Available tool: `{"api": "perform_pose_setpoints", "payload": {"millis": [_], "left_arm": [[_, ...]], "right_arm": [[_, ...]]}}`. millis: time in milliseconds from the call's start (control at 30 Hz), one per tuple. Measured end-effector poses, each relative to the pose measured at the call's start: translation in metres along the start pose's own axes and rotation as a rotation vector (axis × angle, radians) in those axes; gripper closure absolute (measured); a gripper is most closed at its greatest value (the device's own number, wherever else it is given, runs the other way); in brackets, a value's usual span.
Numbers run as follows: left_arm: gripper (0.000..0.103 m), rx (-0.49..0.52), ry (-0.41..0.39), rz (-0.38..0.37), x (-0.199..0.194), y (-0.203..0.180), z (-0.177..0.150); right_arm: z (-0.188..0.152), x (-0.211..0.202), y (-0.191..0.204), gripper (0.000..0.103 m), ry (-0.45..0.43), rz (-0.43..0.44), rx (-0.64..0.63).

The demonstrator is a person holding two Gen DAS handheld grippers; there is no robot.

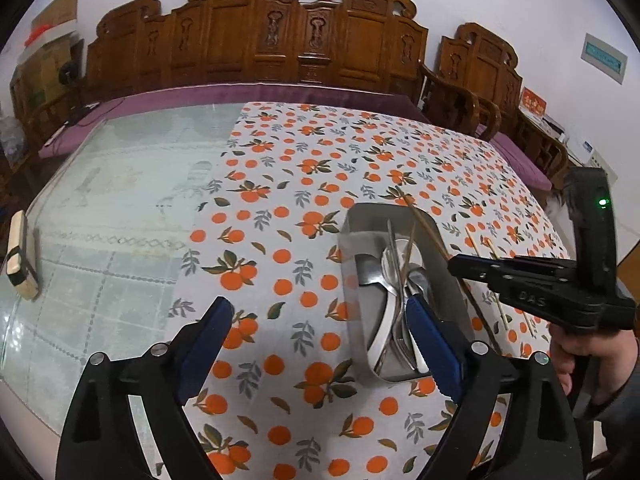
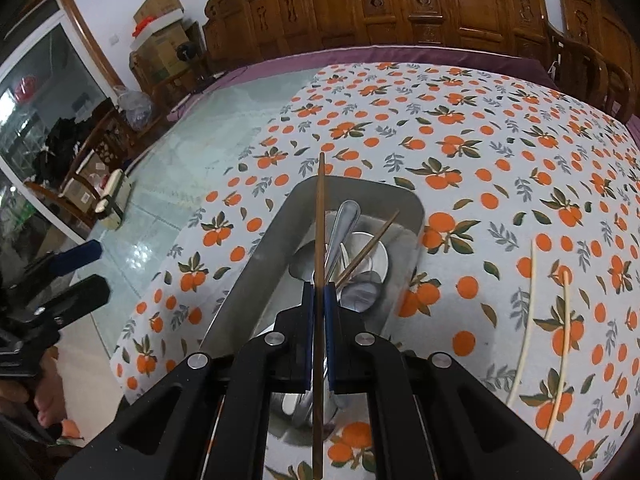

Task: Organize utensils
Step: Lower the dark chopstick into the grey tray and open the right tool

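My right gripper [image 2: 319, 292] is clamping one dark brown wooden chopstick [image 2: 319, 240], its long axis pointing away over the rectangular steel tray [image 2: 256, 256] of spoons. Two pale chopsticks [image 2: 562, 344] are lying on the orange-print cloth [image 2: 480, 140]; my left gripper [image 1: 320, 344] is hanging open, empty.

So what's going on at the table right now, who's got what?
A person is sorting cutlery into a metal tray on the orange-print tablecloth. The right gripper is shut on a dark brown chopstick, held over the tray, which already has spoons and another chopstick in it. The left gripper is open and empty beside the tray. Two pale chopsticks lie on the cloth.
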State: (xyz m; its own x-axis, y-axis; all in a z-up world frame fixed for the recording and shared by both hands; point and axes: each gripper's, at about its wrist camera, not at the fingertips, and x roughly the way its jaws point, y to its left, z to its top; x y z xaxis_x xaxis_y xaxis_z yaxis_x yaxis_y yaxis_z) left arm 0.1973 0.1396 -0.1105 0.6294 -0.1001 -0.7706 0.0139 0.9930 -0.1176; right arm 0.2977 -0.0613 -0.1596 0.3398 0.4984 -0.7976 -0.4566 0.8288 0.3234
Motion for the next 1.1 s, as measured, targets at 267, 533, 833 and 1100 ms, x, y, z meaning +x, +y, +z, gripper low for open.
{"api": "perform_pose_setpoints", "payload": {"millis": [267, 533, 833, 1100], "left_arm": [[0.018, -0.009, -0.003, 0.011, -0.003, 0.007, -0.002], [0.018, -0.004, -0.016, 0.013, -0.007, 0.009, -0.003], [0.018, -0.002, -0.026, 0.016, -0.012, 0.008, -0.003], [0.018, 0.003, -0.028, 0.016, -0.013, 0.000, -0.001]], "right_arm": [[0.008, 0.028, 0.001, 0.097, 0.035, 0.009, 0.042], [0.010, 0.052, 0.004, 0.097, 0.076, 0.027, 0.107], [-0.002, 0.061, 0.014, 0.096, 0.115, 0.003, 0.079], [-0.008, 0.031, 0.014, 0.093, 0.041, 0.019, -0.009]]}}
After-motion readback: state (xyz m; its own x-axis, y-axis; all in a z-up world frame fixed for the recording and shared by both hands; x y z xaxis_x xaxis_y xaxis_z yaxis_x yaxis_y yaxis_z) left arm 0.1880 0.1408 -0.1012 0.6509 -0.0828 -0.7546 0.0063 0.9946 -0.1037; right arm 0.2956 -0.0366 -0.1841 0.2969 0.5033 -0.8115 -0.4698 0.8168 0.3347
